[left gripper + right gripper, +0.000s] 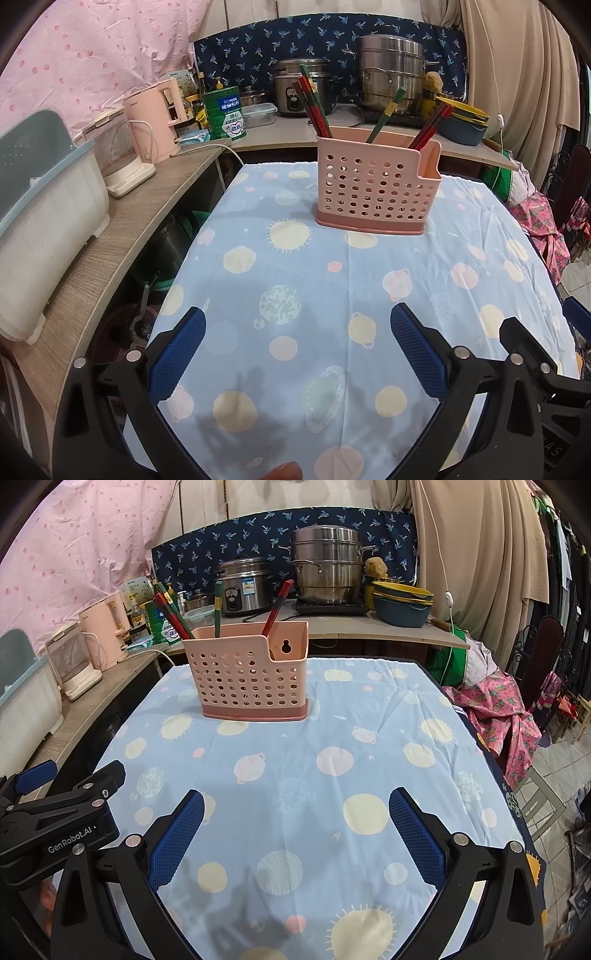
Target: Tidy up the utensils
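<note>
Blue cloth (332,280) covers the table; both grippers hang over it, empty.

Left view: left gripper (297,328) spread wide, holder (373,184) with chopsticks (314,107) far ahead. Right view: right gripper (295,812) spread too; holder's inner dividers hardly visible.

A lived-in home kitchen: a rice cooker (245,587), stacked steel pots (327,566), a pink kettle (157,122) and a milk-powder tin (224,112) crowd the counter (110,236) behind a cloth-covered table (303,775).
</note>
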`<act>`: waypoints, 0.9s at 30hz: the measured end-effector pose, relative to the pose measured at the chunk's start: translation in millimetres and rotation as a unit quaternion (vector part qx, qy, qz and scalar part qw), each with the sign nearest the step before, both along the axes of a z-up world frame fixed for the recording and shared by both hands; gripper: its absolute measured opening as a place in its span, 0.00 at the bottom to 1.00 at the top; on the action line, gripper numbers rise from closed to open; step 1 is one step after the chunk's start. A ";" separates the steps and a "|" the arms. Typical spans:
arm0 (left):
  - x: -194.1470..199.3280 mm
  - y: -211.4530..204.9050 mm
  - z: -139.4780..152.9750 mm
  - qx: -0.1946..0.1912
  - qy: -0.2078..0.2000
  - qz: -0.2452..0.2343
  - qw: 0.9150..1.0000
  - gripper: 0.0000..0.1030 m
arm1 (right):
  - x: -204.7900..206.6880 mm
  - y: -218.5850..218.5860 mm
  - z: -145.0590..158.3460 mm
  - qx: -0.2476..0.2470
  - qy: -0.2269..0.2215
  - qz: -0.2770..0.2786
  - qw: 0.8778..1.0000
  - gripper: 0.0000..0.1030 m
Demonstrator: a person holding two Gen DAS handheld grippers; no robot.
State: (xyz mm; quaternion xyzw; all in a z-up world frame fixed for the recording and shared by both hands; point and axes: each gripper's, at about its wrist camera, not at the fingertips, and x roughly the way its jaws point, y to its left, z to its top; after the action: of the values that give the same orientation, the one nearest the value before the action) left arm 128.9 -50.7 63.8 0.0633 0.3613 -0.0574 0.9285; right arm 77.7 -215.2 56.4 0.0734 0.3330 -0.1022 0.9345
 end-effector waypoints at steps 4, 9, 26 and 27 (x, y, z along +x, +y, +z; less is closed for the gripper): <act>-1.4 -1.0 0.6 0.001 0.000 0.000 1.000 0.93 | -0.2 0.6 -0.6 -0.001 0.000 0.000 1.000 0.94; -1.7 -1.4 0.6 0.001 0.000 0.000 1.000 0.93 | -0.7 1.0 -1.0 -0.001 0.001 -0.001 1.000 0.94; -4.1 -3.4 -3.6 0.002 0.005 -0.002 1.000 0.93 | -1.7 2.2 -0.2 -0.001 0.001 -0.003 1.000 0.94; -3.8 -3.4 -3.9 0.002 0.007 -0.002 1.000 0.93 | -1.6 2.4 -0.2 -0.001 0.001 -0.003 1.000 0.94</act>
State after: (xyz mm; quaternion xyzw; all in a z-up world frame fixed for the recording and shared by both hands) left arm 125.1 -54.1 59.8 0.0659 0.3674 -0.0591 0.9258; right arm 76.1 -212.8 56.2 0.0735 0.3339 -0.1055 0.9338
